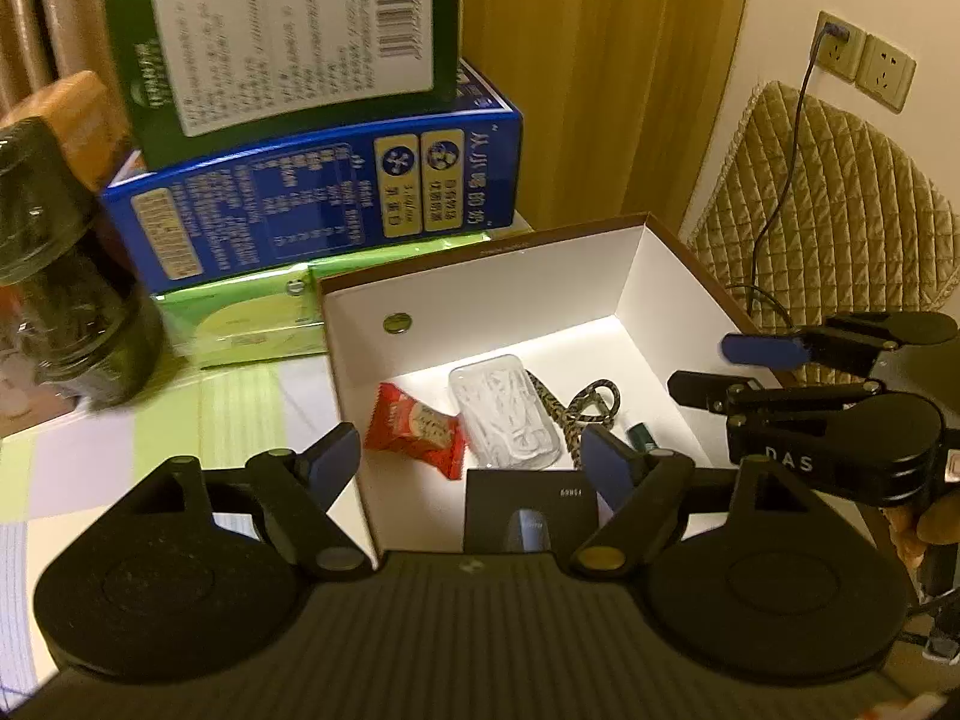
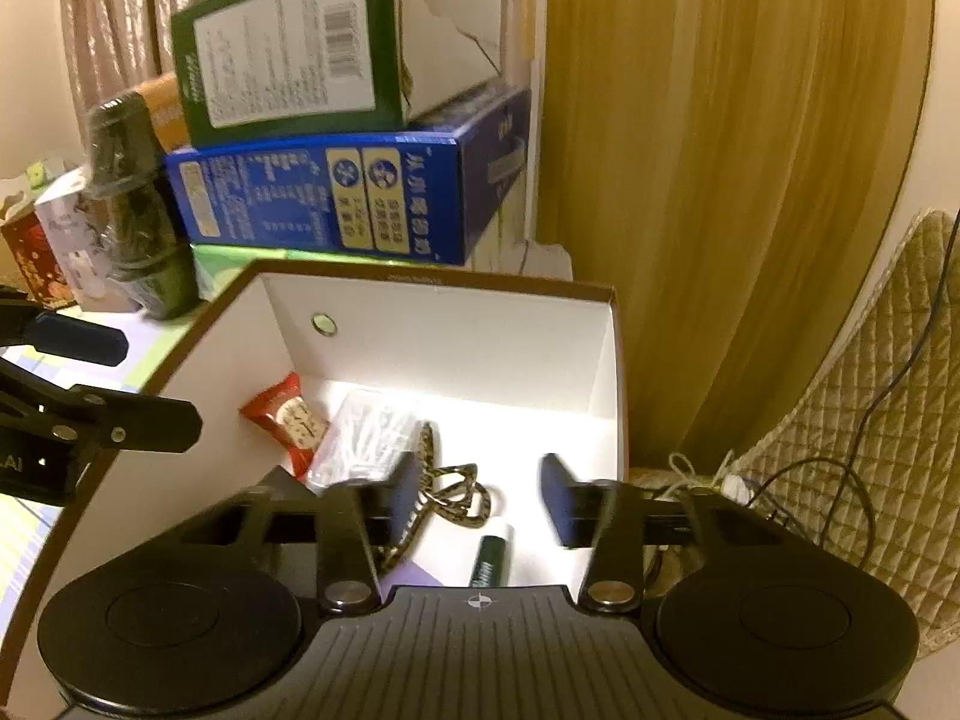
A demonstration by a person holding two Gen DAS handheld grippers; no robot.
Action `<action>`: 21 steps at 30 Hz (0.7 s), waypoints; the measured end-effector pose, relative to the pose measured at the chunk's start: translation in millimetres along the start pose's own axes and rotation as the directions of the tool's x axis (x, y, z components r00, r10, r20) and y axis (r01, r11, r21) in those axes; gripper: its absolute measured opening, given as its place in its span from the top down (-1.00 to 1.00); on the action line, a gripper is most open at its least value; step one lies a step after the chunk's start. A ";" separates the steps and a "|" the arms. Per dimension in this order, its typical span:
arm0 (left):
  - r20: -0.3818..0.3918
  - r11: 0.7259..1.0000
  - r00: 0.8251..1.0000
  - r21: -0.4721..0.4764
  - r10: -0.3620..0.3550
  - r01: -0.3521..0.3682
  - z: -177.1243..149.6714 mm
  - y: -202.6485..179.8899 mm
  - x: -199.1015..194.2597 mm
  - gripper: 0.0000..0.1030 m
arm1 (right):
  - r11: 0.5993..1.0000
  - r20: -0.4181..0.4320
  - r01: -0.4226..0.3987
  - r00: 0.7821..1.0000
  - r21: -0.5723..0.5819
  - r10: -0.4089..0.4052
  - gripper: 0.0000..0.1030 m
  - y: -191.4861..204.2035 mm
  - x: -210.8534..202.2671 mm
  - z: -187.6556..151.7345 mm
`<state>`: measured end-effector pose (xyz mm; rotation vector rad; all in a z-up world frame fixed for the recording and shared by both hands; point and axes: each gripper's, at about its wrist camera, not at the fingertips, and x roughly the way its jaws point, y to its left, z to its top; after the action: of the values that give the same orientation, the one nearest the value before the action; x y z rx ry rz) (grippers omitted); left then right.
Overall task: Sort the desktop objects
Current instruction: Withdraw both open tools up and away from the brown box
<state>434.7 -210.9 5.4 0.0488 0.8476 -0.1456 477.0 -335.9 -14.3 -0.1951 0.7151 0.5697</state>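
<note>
An open box with a brown rim (image 1: 480, 252) (image 2: 432, 282) and white inside holds a red candy packet (image 1: 417, 429) (image 2: 288, 414), a clear plastic case (image 1: 504, 414) (image 2: 366, 438), a patterned lanyard (image 1: 585, 405) (image 2: 456, 492), a green tube (image 1: 641, 435) (image 2: 492, 555) and a black card (image 1: 528, 504). My left gripper (image 1: 471, 459) (image 2: 132, 381) hovers open over the box's near left side, nothing between its pads. Over the right side, my right gripper (image 2: 483, 498) (image 1: 729, 369) is open too; the lanyard and tube lie below it, untouched.
Behind the box a green carton (image 1: 288, 42) sits on a blue carton (image 1: 324, 198), with a light green pack (image 1: 252, 324) under them. A dark wrapped jar (image 1: 60, 276) stands at the left. A quilted chair cushion (image 1: 840, 210) and wall sockets (image 1: 864, 57) with a cable are at the right.
</note>
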 end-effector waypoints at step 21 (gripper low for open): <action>0.065 0.991 0.991 -0.076 0.119 -0.114 -75.6 7.0 -106.5 -0.87 | 0.993 0.089 -0.074 0.994 0.094 0.066 -0.96 27.5 -110.7 -55.3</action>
<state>310.1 -184.8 35.1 0.0251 0.7775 -0.0065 362.8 -379.9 19.0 -0.0549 0.6668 0.6054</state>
